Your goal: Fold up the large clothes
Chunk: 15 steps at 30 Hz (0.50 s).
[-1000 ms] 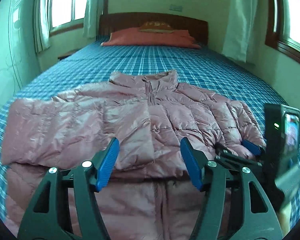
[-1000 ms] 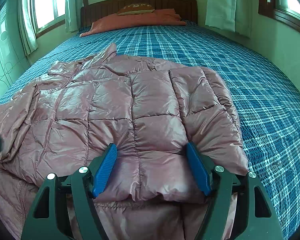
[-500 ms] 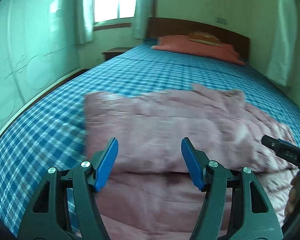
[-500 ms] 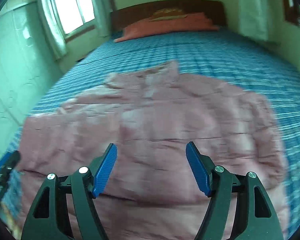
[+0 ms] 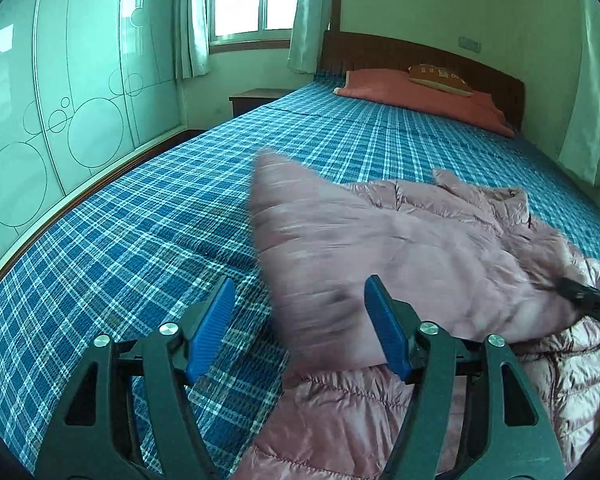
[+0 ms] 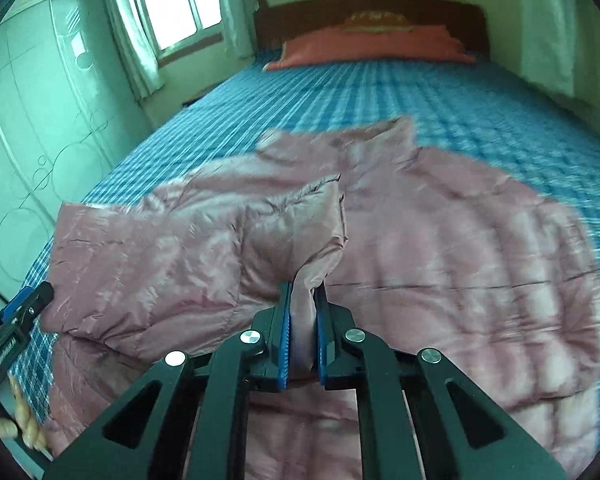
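A pink quilted puffer jacket [image 5: 440,240] lies spread on the blue plaid bed [image 5: 140,232]. In the right wrist view my right gripper [image 6: 303,292] is shut on a raised fold of the jacket [image 6: 440,248] near its middle, and the cloth bunches up above the blue pads. My left gripper [image 5: 299,292] is over the jacket's left edge with its jaws opening. The blurred sleeve end reaches between its fingers, but the pads do not press on it. The right gripper [image 5: 588,300] shows at the right edge of the left wrist view. The left gripper [image 6: 20,312] shows at the far left of the right wrist view.
Red pillows [image 5: 412,96] and a wooden headboard [image 5: 400,54] stand at the far end of the bed. A pale wardrobe [image 5: 60,100] runs along the left side, with a nightstand [image 5: 256,100] under the window. A person's hand [image 6: 24,428] holds the left gripper.
My right gripper has closed on a fold of the jacket and lifted it slightly. My left gripper has swung left to the jacket's edge, so more bare bedsheet shows.
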{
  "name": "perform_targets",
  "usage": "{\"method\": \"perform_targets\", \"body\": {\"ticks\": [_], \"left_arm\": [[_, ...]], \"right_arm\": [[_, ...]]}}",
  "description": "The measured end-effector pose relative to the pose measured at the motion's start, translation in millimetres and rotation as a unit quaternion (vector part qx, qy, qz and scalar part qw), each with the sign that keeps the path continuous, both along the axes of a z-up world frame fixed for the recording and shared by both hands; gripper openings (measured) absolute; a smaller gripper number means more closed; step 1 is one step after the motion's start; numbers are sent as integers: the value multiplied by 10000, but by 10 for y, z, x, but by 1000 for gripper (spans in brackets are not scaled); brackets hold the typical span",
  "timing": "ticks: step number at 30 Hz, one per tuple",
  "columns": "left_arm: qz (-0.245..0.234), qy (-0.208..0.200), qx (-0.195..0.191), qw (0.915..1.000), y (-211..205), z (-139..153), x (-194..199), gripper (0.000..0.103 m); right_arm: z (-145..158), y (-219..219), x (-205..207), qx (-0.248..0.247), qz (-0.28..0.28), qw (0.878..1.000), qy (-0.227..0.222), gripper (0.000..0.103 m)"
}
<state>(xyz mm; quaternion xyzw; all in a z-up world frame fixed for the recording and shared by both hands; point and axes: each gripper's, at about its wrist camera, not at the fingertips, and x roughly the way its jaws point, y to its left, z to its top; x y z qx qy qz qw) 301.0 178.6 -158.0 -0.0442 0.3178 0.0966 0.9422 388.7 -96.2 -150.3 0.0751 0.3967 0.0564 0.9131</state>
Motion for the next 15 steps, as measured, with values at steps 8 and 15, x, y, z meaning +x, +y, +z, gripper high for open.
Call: {"method": "perform_targets", "body": {"ticks": [8,15], "left_arm": [[-156,66,-2,9999,-145,-20,120,71],[-419,190,270,9986,-456,-93,386,71]], "right_arm": [[-211,-948,-70,-528,-759,9953,279,10],[-238,-1136,-154,-491,-809,9951,286,34]]}}
